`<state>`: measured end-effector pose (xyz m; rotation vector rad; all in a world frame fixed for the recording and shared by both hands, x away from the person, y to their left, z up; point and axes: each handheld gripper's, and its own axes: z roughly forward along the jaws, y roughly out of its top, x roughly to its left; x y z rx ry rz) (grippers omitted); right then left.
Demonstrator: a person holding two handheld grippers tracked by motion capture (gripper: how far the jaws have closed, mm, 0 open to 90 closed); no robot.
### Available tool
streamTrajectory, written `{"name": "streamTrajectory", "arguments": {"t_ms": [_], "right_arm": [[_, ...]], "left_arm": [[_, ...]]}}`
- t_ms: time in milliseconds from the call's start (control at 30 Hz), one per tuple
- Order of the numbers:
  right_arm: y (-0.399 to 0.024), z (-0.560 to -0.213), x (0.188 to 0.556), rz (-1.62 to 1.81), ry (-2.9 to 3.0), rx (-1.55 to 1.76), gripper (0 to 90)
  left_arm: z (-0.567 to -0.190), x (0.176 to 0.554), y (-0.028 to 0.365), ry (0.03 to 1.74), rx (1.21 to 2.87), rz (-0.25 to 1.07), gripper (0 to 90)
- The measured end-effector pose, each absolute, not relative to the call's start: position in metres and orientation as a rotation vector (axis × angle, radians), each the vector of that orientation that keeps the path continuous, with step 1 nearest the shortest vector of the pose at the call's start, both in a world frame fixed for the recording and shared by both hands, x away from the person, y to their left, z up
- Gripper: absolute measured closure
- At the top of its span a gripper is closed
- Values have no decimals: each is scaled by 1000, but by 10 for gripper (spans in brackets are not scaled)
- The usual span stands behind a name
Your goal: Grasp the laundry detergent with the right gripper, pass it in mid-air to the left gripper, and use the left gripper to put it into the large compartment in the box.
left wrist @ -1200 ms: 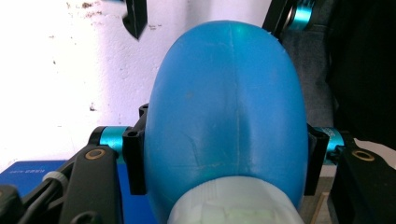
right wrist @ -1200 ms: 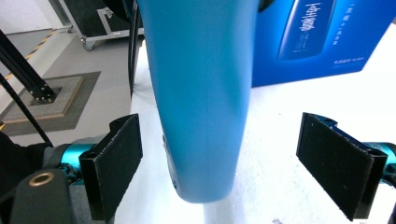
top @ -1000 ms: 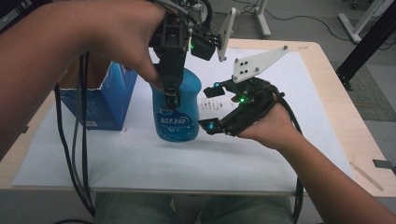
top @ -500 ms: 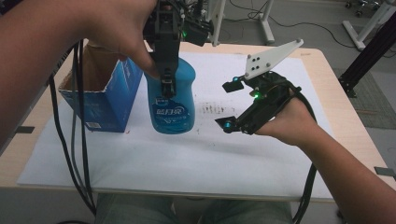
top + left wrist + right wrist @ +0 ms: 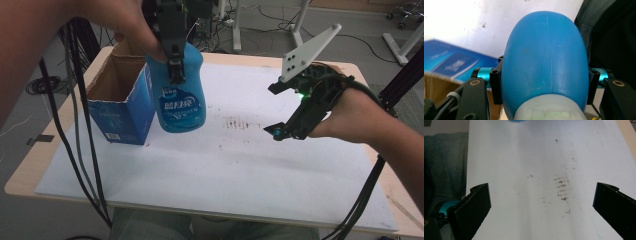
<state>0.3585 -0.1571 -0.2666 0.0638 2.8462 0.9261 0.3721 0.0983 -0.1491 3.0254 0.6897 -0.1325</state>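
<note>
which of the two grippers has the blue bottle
The left gripper, shut on the blue bottle beside the box. The right gripper stands open with nothing between its jaws.

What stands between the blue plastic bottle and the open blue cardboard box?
Nothing visible does. The blue plastic bottle, clamped in the left gripper, hangs beside the open blue cardboard box, at its right wall. The box's inside is partly hidden.

One overhead, two close, shared white sheet (image 5: 240, 165)

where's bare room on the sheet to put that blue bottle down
Free: the white sheet from the brown smudges to its near edge, and its far-right corner. Crowded: the left, where the cardboard box stands with the blue bottle beside it.
</note>
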Motion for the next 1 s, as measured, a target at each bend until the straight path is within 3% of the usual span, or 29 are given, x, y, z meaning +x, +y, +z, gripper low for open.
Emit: {"name": "streamTrajectory", "arguments": {"t_ms": [433, 533, 833, 1000], "right_arm": [[-168, -253, 366, 717, 2934, 38, 6], [-170, -254, 367, 696, 2940, 50, 6], [-172, -261, 370, 675, 2942, 74, 7], [-170, -266, 370, 653, 2948, 76, 7]], "left_arm": [[-113, 398, 173, 1345, 2795, -48, 380], [-111, 402, 189, 1429, 2767, -16, 380], [-129, 419, 224, 1788, 2627, 12, 380], [-146, 428, 234, 1891, 2520, -2, 380]]}}
